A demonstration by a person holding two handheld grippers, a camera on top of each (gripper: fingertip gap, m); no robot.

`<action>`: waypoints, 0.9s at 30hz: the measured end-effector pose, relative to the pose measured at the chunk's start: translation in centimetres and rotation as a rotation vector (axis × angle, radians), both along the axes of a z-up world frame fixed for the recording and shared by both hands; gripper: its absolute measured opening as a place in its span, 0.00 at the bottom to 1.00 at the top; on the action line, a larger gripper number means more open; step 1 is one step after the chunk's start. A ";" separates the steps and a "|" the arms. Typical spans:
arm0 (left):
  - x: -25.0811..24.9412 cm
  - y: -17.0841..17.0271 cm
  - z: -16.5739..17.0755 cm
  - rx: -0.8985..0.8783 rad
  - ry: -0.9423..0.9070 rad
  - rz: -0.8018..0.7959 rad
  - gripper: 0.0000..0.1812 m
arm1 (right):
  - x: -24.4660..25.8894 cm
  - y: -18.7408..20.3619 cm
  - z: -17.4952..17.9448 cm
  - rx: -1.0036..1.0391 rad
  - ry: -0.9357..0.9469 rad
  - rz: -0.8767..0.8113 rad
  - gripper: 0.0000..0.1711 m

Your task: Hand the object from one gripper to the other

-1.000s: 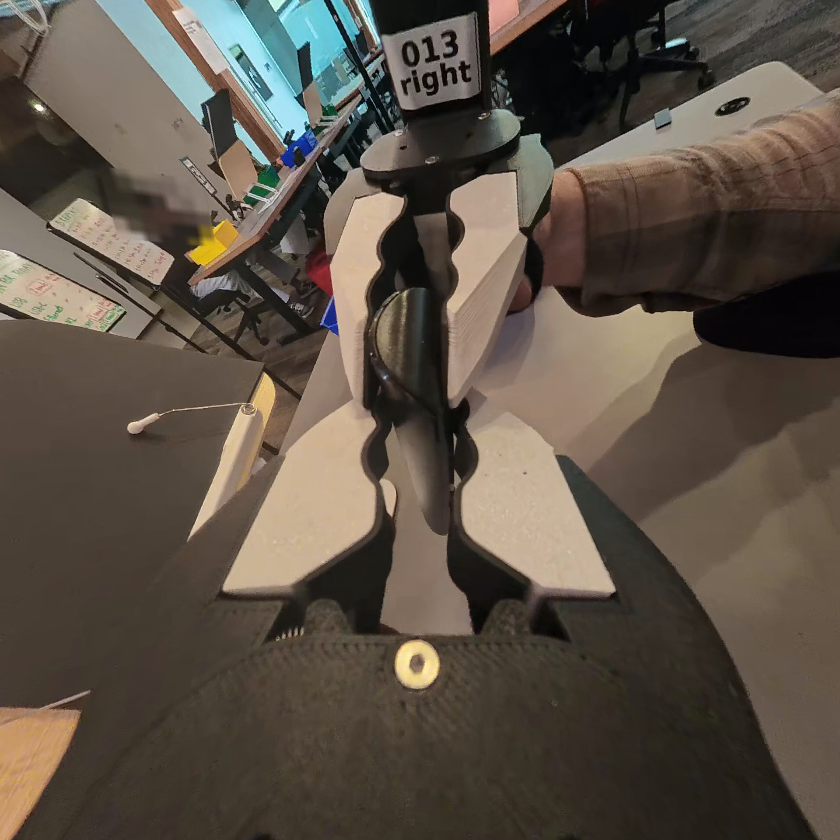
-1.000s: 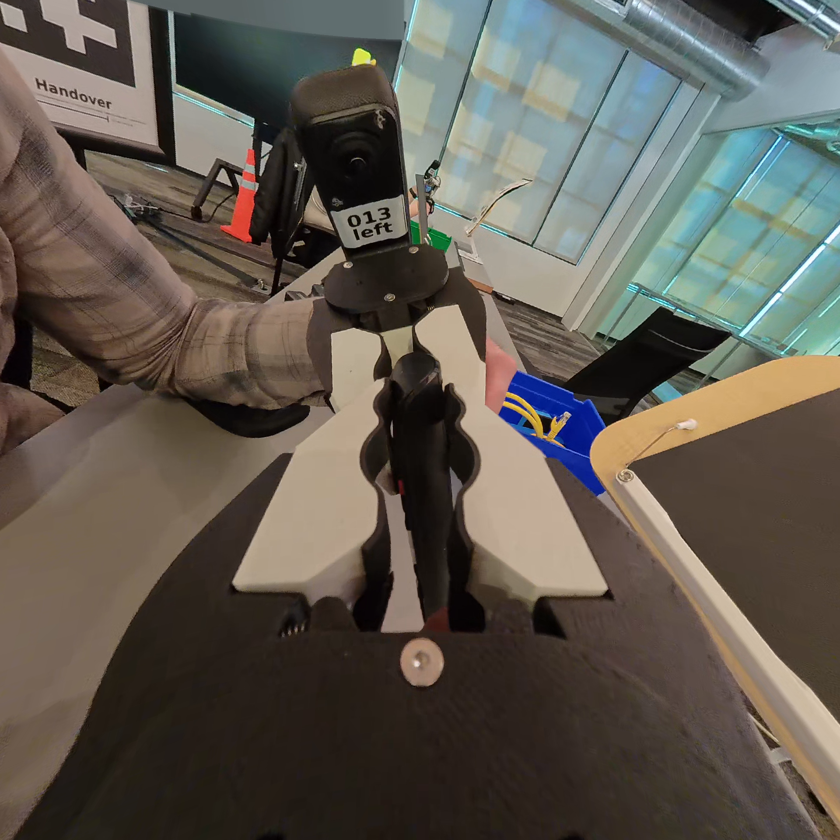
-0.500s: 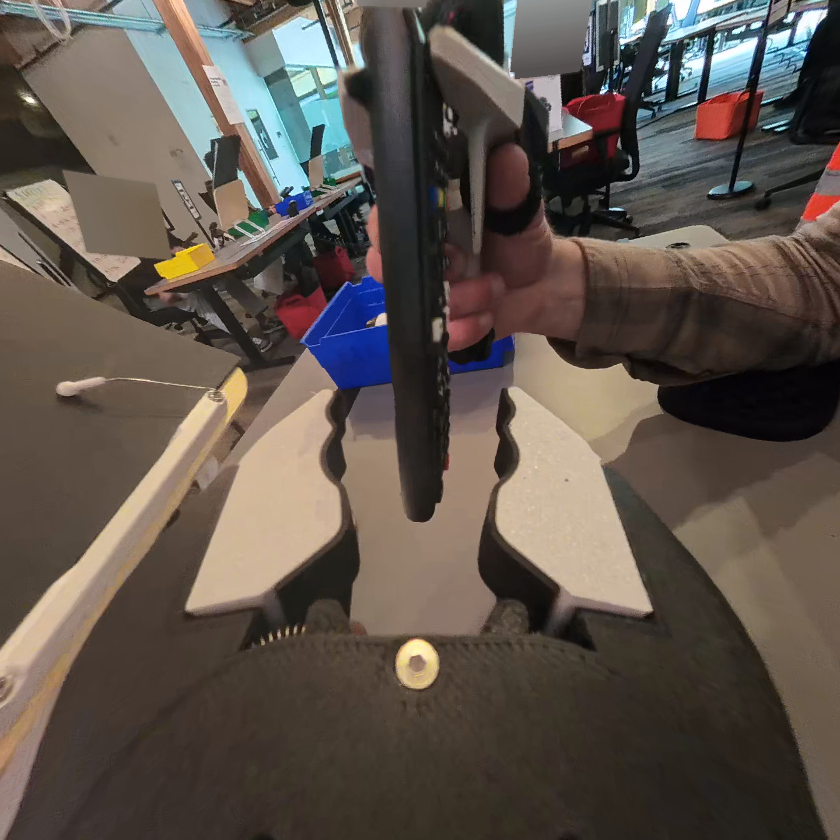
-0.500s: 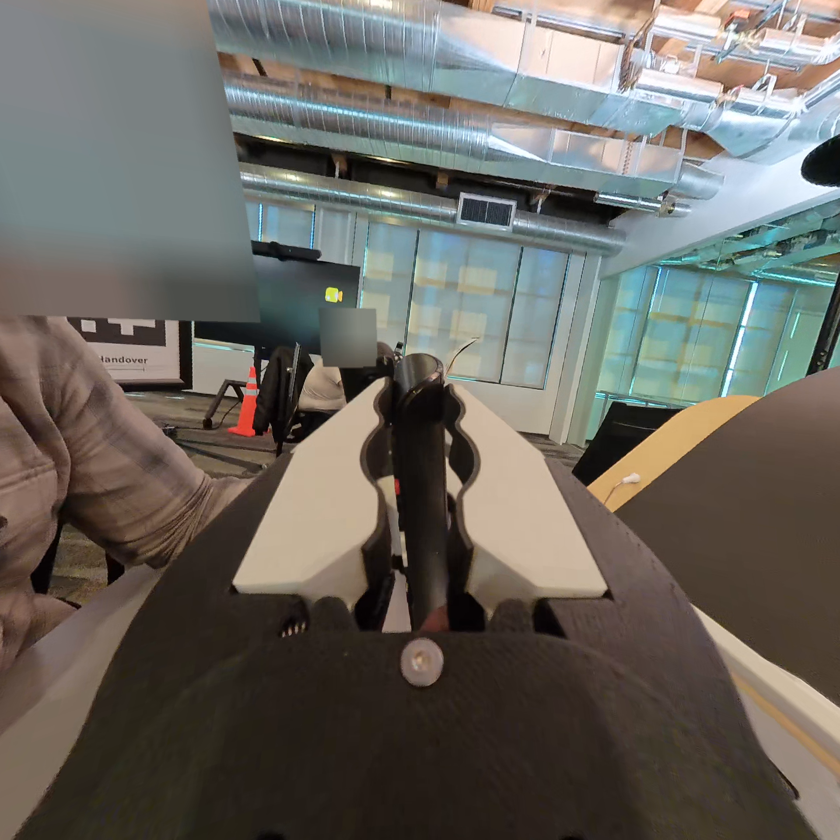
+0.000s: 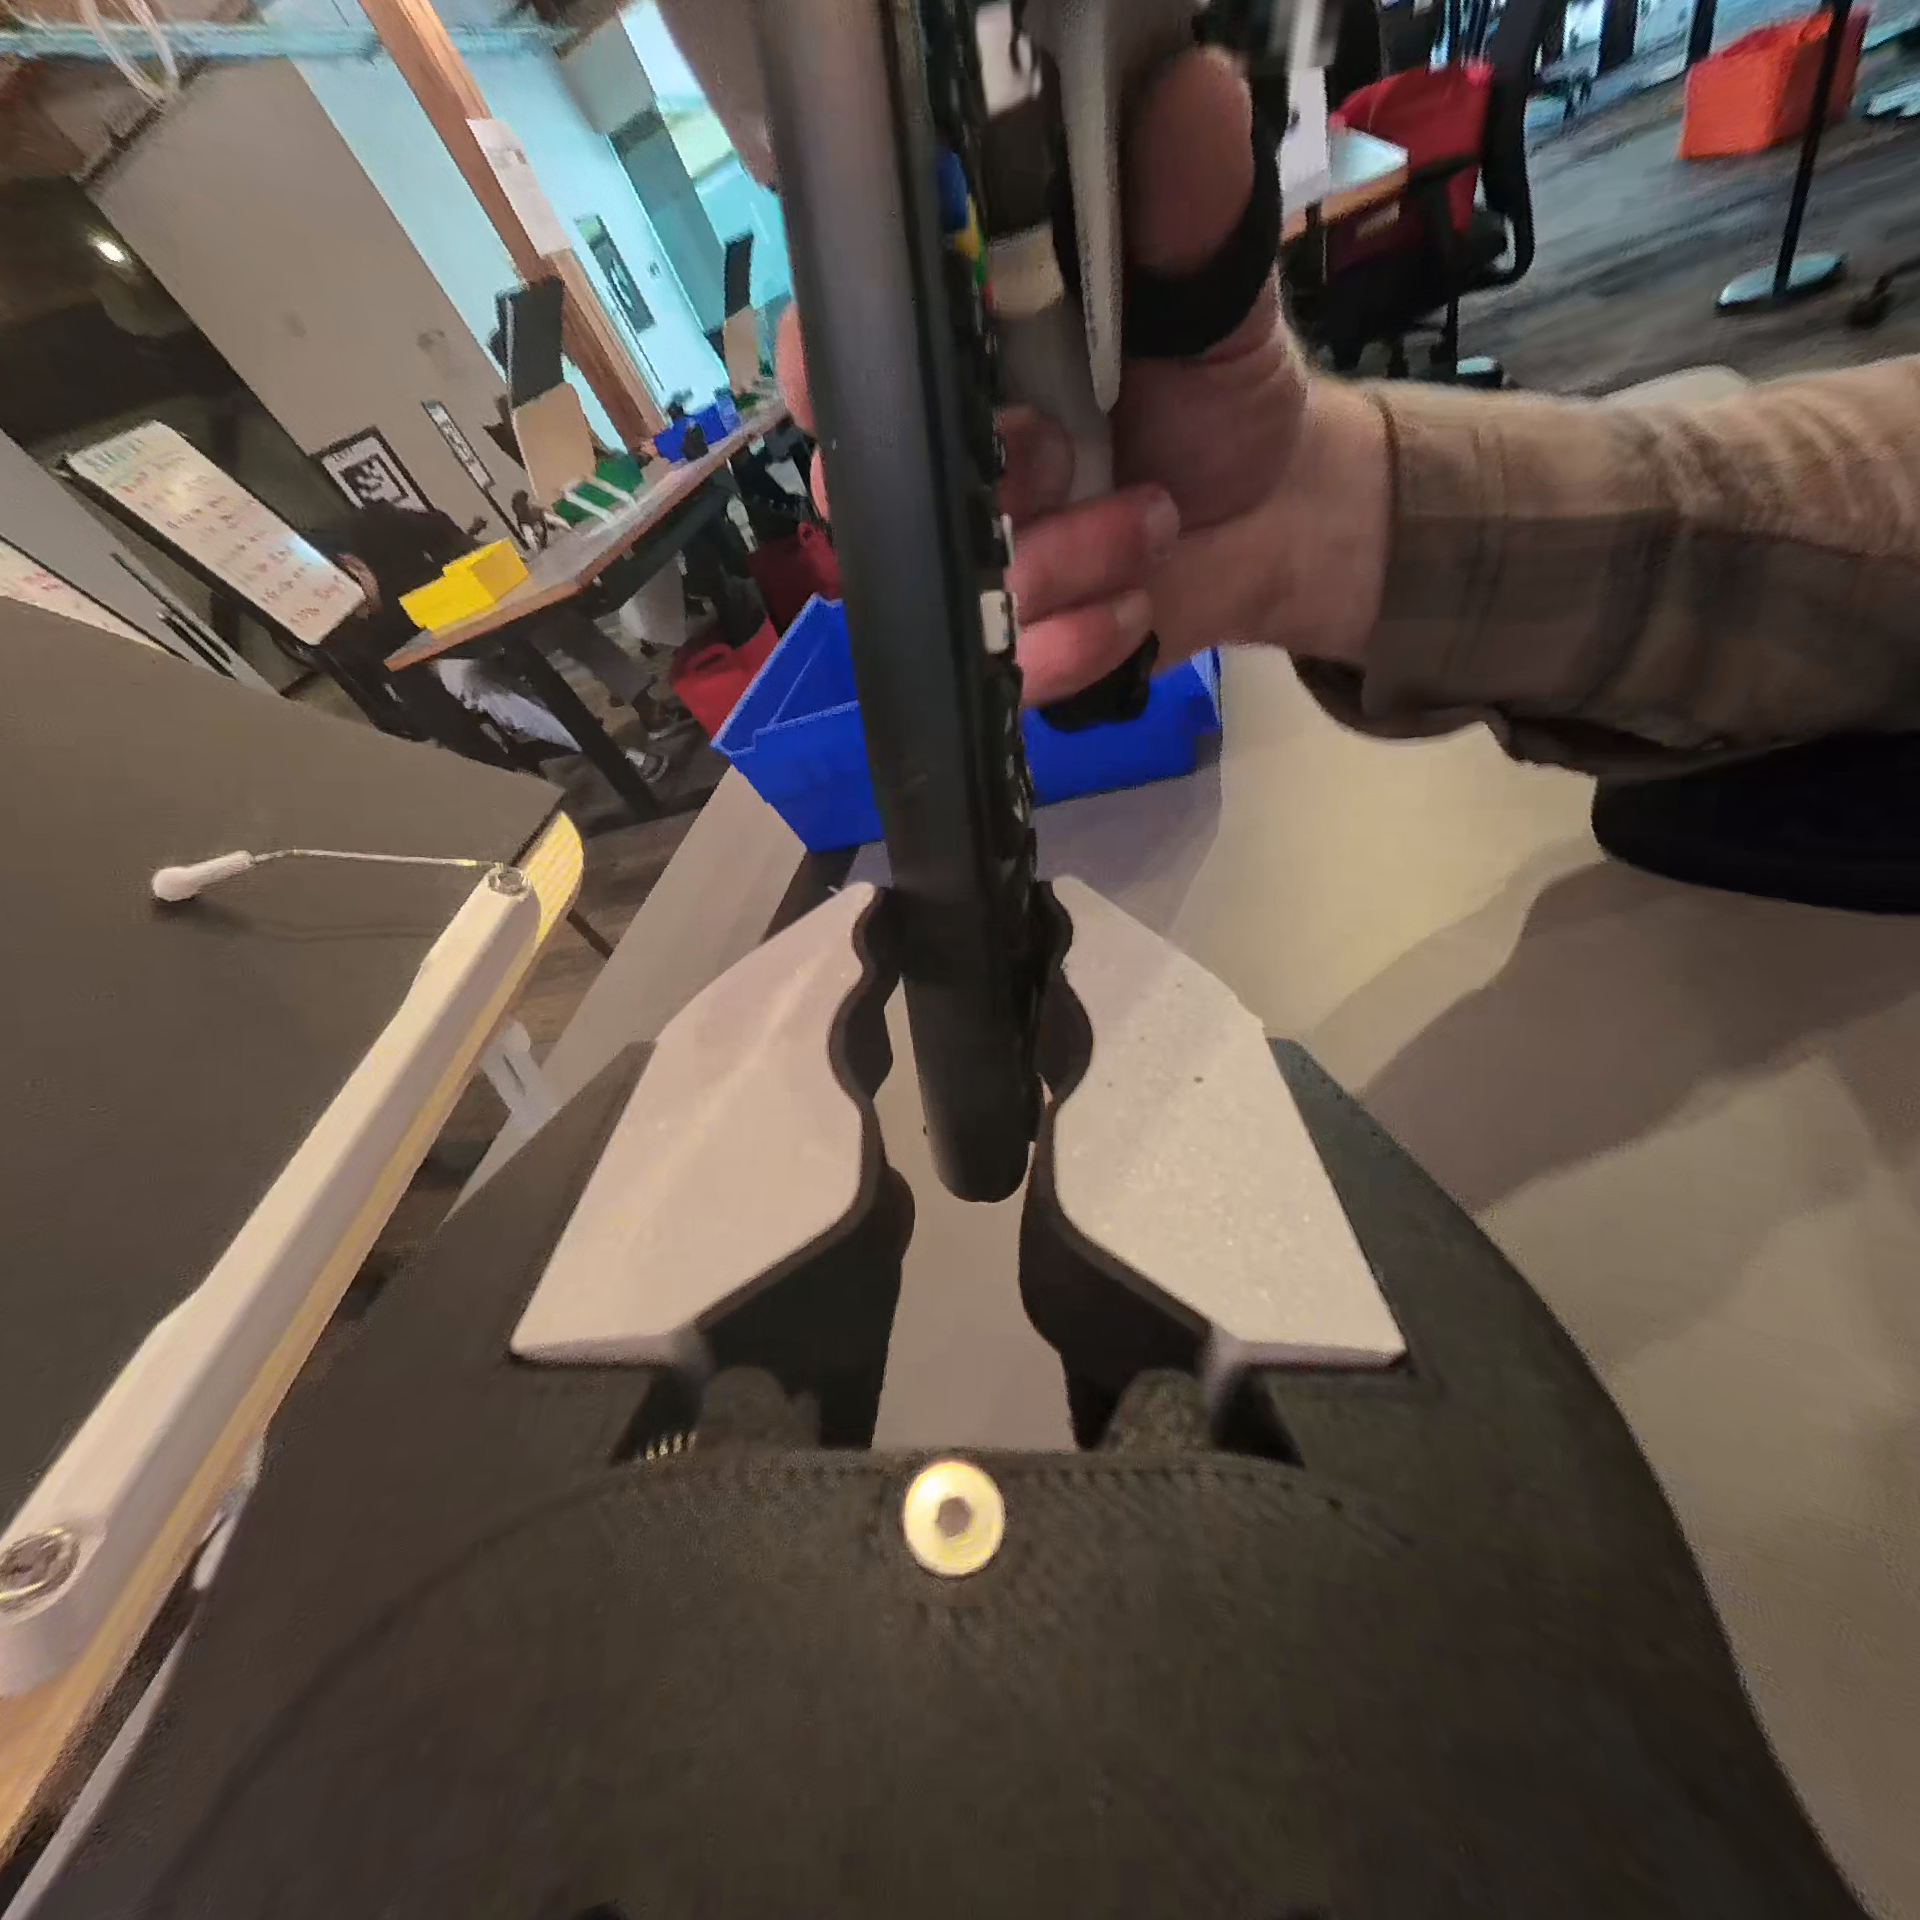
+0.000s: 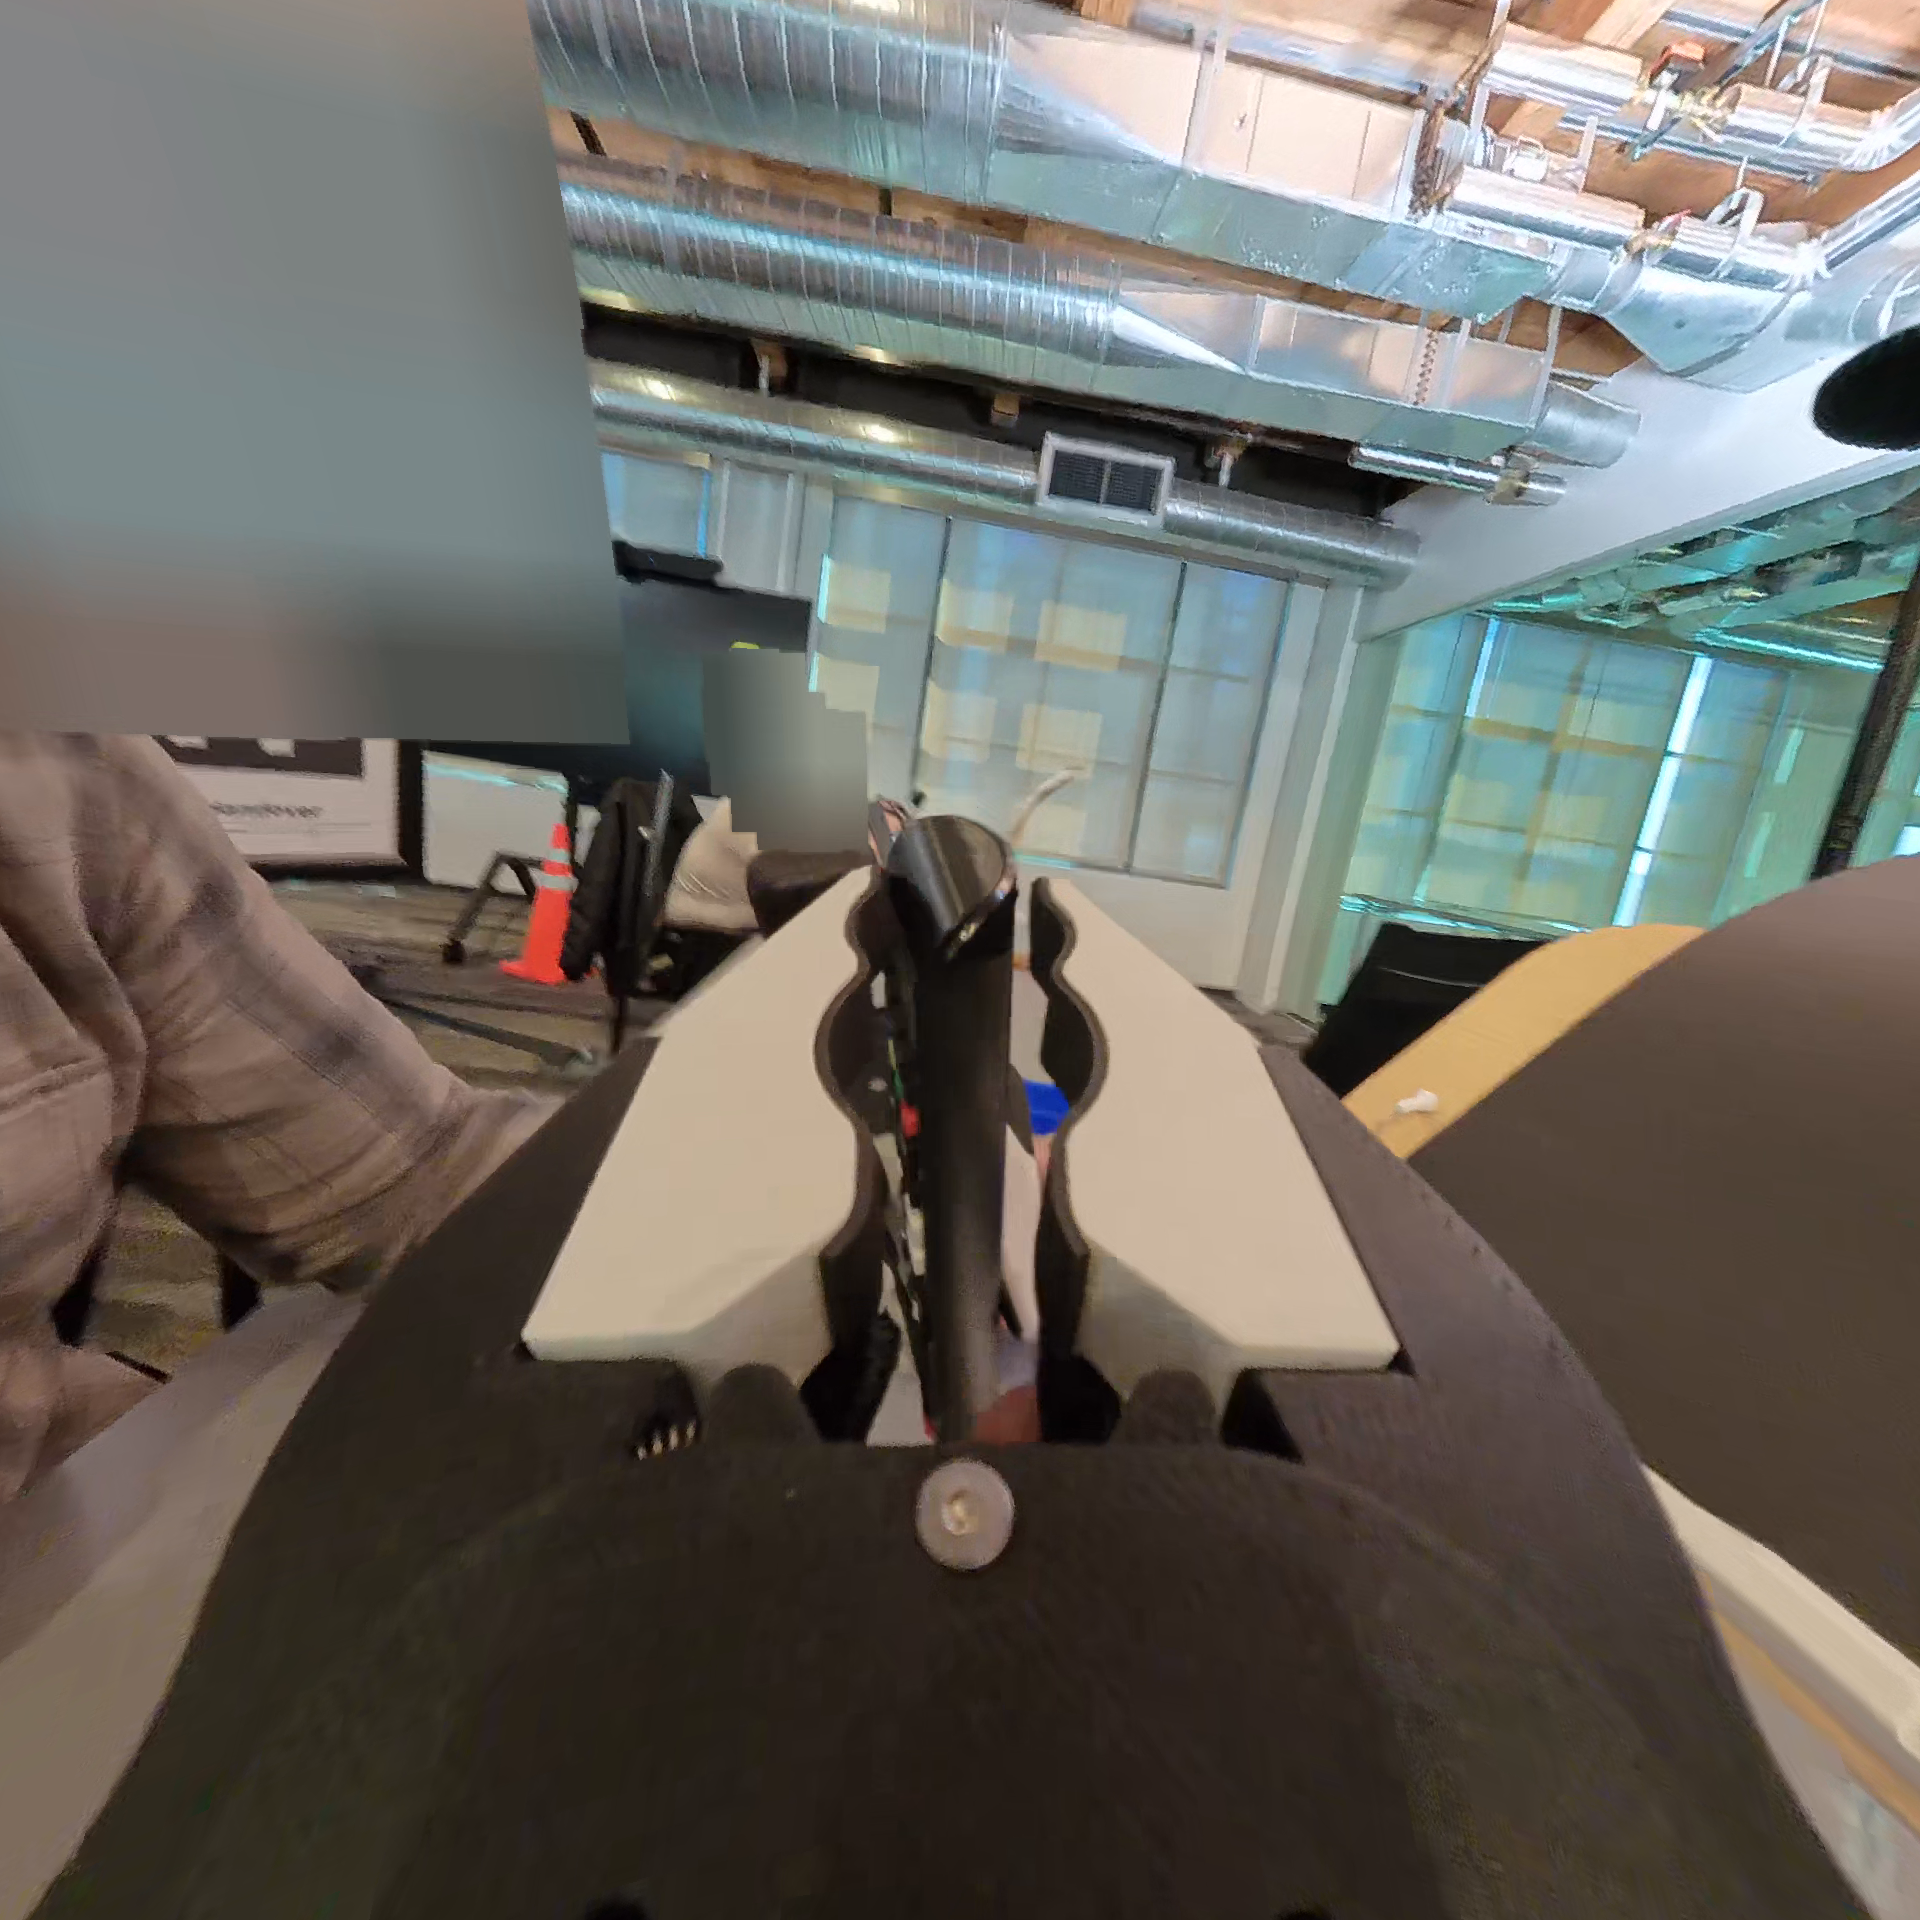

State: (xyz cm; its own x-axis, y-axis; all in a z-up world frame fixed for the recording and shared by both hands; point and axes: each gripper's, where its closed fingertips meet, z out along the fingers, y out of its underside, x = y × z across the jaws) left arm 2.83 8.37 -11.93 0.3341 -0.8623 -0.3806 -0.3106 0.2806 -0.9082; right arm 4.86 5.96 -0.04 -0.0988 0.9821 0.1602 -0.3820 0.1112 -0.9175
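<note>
A black remote control (image 5: 914,623) stands upright in the left wrist view. My left gripper (image 5: 961,914) is shut on its lower end, with both pads pressed against it. My right gripper (image 5: 1081,208) is around the remote's upper part at the top of that view, with a person's hand (image 5: 1195,520) on it. In the right wrist view the remote (image 6: 961,1091) stands between the fingers of my right gripper (image 6: 951,894). It leans a little, and a gap shows between it and the right pad (image 6: 1070,1039), so this gripper is open.
A blue bin (image 5: 800,748) stands at the far edge of the grey table (image 5: 1455,1039). A black board with a white edge strip (image 5: 208,935) lies to the left; it also shows in the right wrist view (image 6: 1714,1143). A plaid sleeve (image 6: 156,1039) is at the left. Left tips to right tips: about 12 cm.
My left gripper opened and let the remote go while the right one lifted it. The left has now shut again on the remote's lower end, and the right pads have eased off it.
</note>
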 end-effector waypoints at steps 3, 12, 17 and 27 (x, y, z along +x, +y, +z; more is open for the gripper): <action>-1.0 0.4 -0.3 0.038 0.093 0.049 0.13 | 0.2 0.3 -0.4 0.110 -0.104 -0.109 0.19; -4.4 1.8 -0.7 0.243 0.470 0.272 0.13 | 1.9 0.5 -4.2 0.626 -0.665 -0.505 0.28; -4.7 1.2 -0.8 0.315 0.610 0.302 0.13 | 1.3 0.6 -8.3 0.761 -0.905 -0.497 0.28; -4.5 0.5 -1.1 0.296 0.710 0.344 0.13 | -0.5 3.3 -11.4 0.971 -1.131 -0.665 0.17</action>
State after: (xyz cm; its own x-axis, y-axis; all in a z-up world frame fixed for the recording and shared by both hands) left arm -1.63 8.90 -13.07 0.1558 -0.5880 -0.7937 -0.8919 0.2616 -0.3689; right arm 4.34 9.26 -11.40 -0.2136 0.4764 0.8529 0.7470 0.6423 -0.1716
